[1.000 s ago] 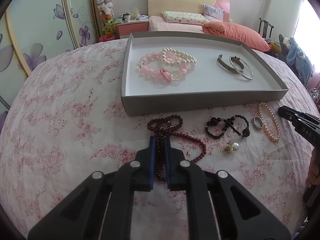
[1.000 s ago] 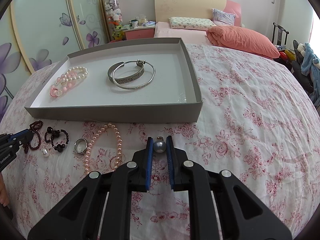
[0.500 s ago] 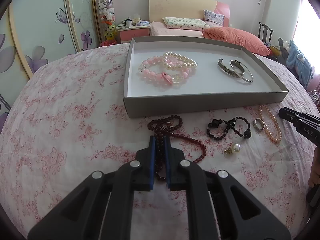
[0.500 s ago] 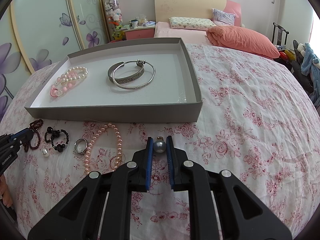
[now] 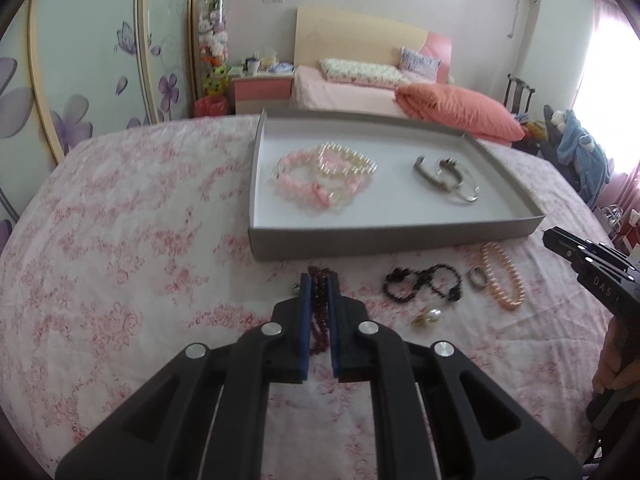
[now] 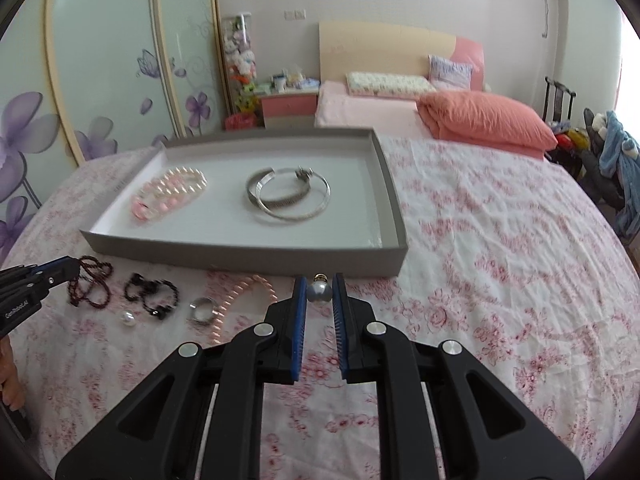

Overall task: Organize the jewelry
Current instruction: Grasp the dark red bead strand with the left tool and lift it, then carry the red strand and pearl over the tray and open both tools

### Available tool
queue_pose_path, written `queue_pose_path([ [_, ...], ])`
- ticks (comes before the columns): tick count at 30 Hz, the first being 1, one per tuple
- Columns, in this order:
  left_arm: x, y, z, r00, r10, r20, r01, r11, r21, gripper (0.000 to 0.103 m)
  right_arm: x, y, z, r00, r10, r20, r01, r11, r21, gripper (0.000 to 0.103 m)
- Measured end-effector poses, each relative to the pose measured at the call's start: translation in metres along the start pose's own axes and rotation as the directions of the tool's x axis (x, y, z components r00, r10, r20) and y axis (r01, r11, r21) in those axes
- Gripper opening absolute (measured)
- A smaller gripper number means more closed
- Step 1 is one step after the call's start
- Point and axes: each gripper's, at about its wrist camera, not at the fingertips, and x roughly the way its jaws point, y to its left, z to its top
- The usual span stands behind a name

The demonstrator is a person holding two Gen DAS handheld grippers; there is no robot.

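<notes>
**Beads and a Pearl Lifted Over a Floral Bedspread**

Partly hidden: a dark red bead necklace (image 5: 319,312), clamped between the blue pads of the left tool (image 5: 319,280), most of its length lost behind the black arms, only a short run of round, glossy beads visible in the gap. Seen in the right wrist view as loops hanging from the tool tip at the frame's left edge, blurred. Cut off at the right edge of the left wrist view: the right tool (image 5: 588,264) and part of a hand (image 5: 616,360) gripping its handle.

Pinched between the ribbed blue pads of the right tool (image 6: 319,286): a round grey pearl earring (image 6: 319,291) with a small gold-coloured cap, held just in front of the near wall of the grey tray (image 6: 248,250).

Inside the shallow, rectangular cardboard tray, on its white floor: pink and cream bead bracelets (image 5: 324,178) heaped together at the left, outlines soft with blur, and two silver bangles (image 6: 288,194), one broad and patterned, one thin, overlapping.

On the wrinkled, rose-printed bedspread (image 5: 120,240), just in front of the tray: a black bead bracelet (image 5: 424,282) in twisted loops, a white pearl earring (image 5: 430,315) on a gold setting, a plain metal ring (image 5: 478,276) and a peach pearl strand (image 5: 502,276), the last partly covered by the right tool in its own view.
</notes>
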Motion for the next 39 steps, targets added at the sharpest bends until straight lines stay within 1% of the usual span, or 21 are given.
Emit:
queue_pose_path([
  [7,-0.029,-0.009,0.007,0.995,-0.023,0.093,0.022,1.0,0.012,0.009,-0.025,0.012,0.009,0.995,0.025,0.101,-0.022,1.0,-0.022,0.014],
  [10,-0.041,-0.012,0.012,0.991,-0.029,0.131,0.028,1.0,0.01,0.009,-0.037,0.018,0.013,0.987,0.035,0.154,-0.03,0.999,-0.036,0.014],
  [17,-0.058,-0.016,0.021,0.983,-0.038,0.182,0.036,0.999,0.014,0.009,-0.056,0.028,0.021,0.97,0.058,0.234,-0.047,0.997,-0.053,0.014],
  [25,-0.068,-0.021,0.031,0.975,-0.049,0.215,0.043,0.999,0.031,0.009,-0.064,0.031,0.029,0.958,0.078,0.277,-0.065,0.996,-0.056,0.014],
  [39,-0.067,-0.031,0.057,0.964,-0.056,0.259,0.046,0.998,0.048,0.009,-0.063,0.037,0.049,0.938,0.092,0.334,-0.073,0.995,-0.069,0.014],
])
